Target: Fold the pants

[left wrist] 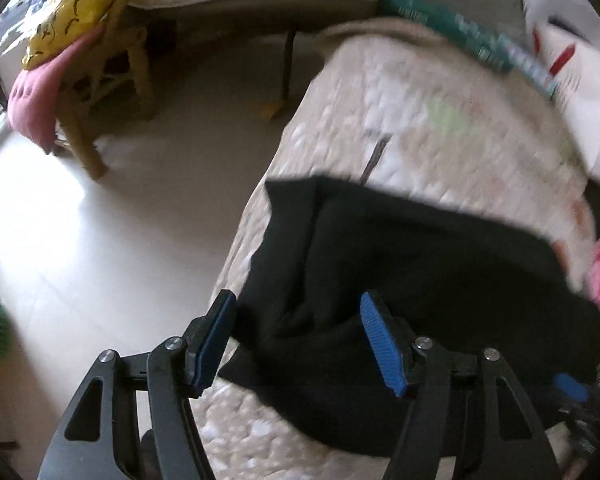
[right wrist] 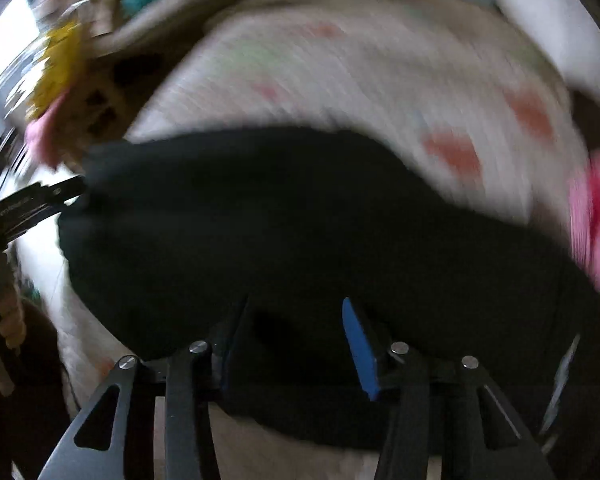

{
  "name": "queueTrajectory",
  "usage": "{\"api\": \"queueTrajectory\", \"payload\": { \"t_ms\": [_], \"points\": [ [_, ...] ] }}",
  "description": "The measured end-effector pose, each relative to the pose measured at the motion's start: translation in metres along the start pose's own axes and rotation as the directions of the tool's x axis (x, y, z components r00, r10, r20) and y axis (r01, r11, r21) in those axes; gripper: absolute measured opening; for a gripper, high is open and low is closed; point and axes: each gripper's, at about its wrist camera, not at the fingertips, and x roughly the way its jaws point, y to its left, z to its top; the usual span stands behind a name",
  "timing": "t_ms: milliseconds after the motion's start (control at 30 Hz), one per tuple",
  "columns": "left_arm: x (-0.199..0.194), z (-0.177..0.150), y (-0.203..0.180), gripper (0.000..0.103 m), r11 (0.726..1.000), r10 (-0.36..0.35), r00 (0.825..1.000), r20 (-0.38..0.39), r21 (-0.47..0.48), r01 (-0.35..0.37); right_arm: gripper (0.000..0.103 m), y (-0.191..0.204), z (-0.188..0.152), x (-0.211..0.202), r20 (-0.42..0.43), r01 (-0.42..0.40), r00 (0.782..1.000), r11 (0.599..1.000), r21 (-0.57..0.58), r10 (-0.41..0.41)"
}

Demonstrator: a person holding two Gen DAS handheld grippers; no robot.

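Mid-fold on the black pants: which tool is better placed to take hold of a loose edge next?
Probably the left tool. It is open, and the bunched corner of the black fabric pants at the quilted bed's edge lies between its fingers. The right tool, also open, faces only flat mid-cloth.

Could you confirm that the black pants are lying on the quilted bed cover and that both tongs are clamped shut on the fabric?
Not quite. The black pants do lie on the quilted bed cover, but neither pair of tongs is shut. The left wrist view shows the left tongs wide open over the fabric, and the right wrist view shows the right tongs open too.
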Motion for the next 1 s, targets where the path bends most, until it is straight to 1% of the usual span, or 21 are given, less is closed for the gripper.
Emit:
{"api": "queueTrajectory", "payload": {
  "t_ms": [67, 133, 200, 233, 267, 300, 367, 433, 467, 500, 533, 567, 633, 700, 733, 767, 833, 867, 900, 933, 1000],
  "points": [
    [-0.001, -0.001, 0.002, 0.064, 1.000, 0.022, 1.000, -0.006, -0.008, -0.022, 0.050, -0.010, -0.023, -0.013, 0.055, -0.047, 0.998, 0.998, 0.050, 0.044],
    [-0.001, -0.002, 0.004, 0.065, 0.999, 0.038, 0.999, -0.007, -0.019, -0.038, 0.050, -0.014, -0.044, -0.029, 0.047, -0.047, 0.998, 0.997, 0.058, 0.045],
    [-0.004, -0.003, 0.004, 0.065, 0.999, 0.042, 0.999, 0.002, -0.020, -0.042, 0.050, -0.018, -0.060, -0.034, -0.013, -0.034, 0.999, 0.998, 0.048, 0.035],
    [-0.007, -0.005, 0.004, 0.065, 0.999, 0.043, 0.999, 0.023, -0.018, -0.043, 0.049, -0.024, -0.070, -0.037, -0.056, -0.031, 0.998, 0.998, 0.049, 0.034],
    [-0.014, -0.006, 0.004, 0.065, 0.999, 0.039, 0.997, 0.060, -0.015, -0.038, 0.049, -0.033, -0.075, -0.042, -0.067, -0.018, 0.998, 0.998, 0.061, 0.022],
    [-0.023, -0.007, 0.002, 0.065, 1.000, 0.020, 0.994, 0.104, -0.008, -0.019, 0.050, -0.044, -0.077, -0.053, -0.040, -0.013, 0.999, 0.997, 0.078, 0.016],
    [-0.039, -0.009, -0.002, 0.065, 1.000, -0.027, 0.984, 0.174, 0.021, 0.024, 0.050, -0.074, -0.074, -0.085, 0.067, -0.002, 0.998, 0.990, 0.141, -0.007],
    [-0.047, -0.013, -0.012, 0.065, 0.995, -0.078, 0.975, 0.209, 0.072, 0.064, 0.057, -0.106, -0.067, -0.111, 0.139, 0.036, 0.988, 0.973, 0.227, -0.069],
    [-0.048, -0.015, -0.017, 0.065, 0.991, -0.112, 0.973, 0.201, 0.099, 0.094, 0.063, -0.124, -0.063, -0.120, 0.162, 0.060, 0.981, 0.958, 0.279, -0.109],
    [-0.046, -0.016, -0.024, 0.065, 0.984, -0.144, 0.973, 0.182, 0.129, 0.122, 0.064, -0.139, -0.058, -0.125, 0.168, 0.084, 0.975, 0.945, 0.317, -0.143],
    [-0.044, -0.018, -0.028, 0.065, 0.980, -0.155, 0.973, 0.169, 0.148, 0.131, 0.064, -0.153, -0.053, -0.126, 0.164, 0.106, 0.971, 0.931, 0.348, -0.172],
    [-0.042, -0.020, -0.034, 0.065, 0.975, -0.162, 0.975, 0.152, 0.177, 0.135, 0.064, -0.165, -0.049, -0.123, 0.149, 0.117, 0.972, 0.923, 0.367, -0.182],
    [-0.038, -0.024, -0.046, 0.065, 0.961, -0.176, 0.977, 0.122, 0.237, 0.143, 0.064, -0.184, -0.042, -0.112, 0.109, 0.107, 0.980, 0.908, 0.406, -0.164],
    [-0.031, -0.028, -0.058, 0.065, 0.941, -0.196, 0.978, 0.072, 0.294, 0.167, 0.064, -0.190, -0.037, -0.104, 0.088, 0.106, 0.983, 0.897, 0.429, -0.158],
    [-0.027, -0.030, -0.063, 0.065, 0.935, -0.195, 0.980, 0.047, 0.310, 0.171, 0.064, -0.189, -0.039, -0.102, 0.077, 0.122, 0.982, 0.896, 0.427, -0.170],
    [-0.020, -0.034, -0.068, 0.065, 0.929, -0.171, 0.985, 0.013, 0.336, 0.157, 0.064, -0.186, -0.035, -0.093, 0.060, 0.146, 0.980, 0.896, 0.419, -0.188],
    [-0.012, -0.041, -0.079, 0.066, 0.914, -0.101, 0.995, -0.004, 0.395, 0.095, 0.064, -0.180, -0.034, -0.078, 0.023, 0.181, 0.978, 0.901, 0.394, -0.206],
    [-0.014, -0.043, -0.081, 0.066, 0.909, -0.095, 0.995, 0.008, 0.408, 0.083, 0.062, -0.179, -0.033, -0.069, 0.001, 0.200, 0.977, 0.906, 0.373, -0.215],
    [-0.016, -0.044, -0.081, 0.066, 0.906, -0.102, 0.995, 0.004, 0.413, 0.091, 0.053, -0.174, -0.035, -0.063, -0.028, 0.214, 0.976, 0.915, 0.341, -0.218],
    [-0.016, -0.044, -0.079, 0.066, 0.907, -0.107, 0.994, -0.006, 0.408, 0.100, 0.039, -0.174, -0.035, -0.058, -0.044, 0.224, 0.974, 0.918, 0.327, -0.221],
    [-0.018, -0.043, -0.073, 0.066, 0.916, -0.119, 0.993, -0.021, 0.385, 0.118, 0.030, -0.164, -0.042, -0.060, -0.077, 0.245, 0.969, 0.926, 0.288, -0.233]
  ]
}}
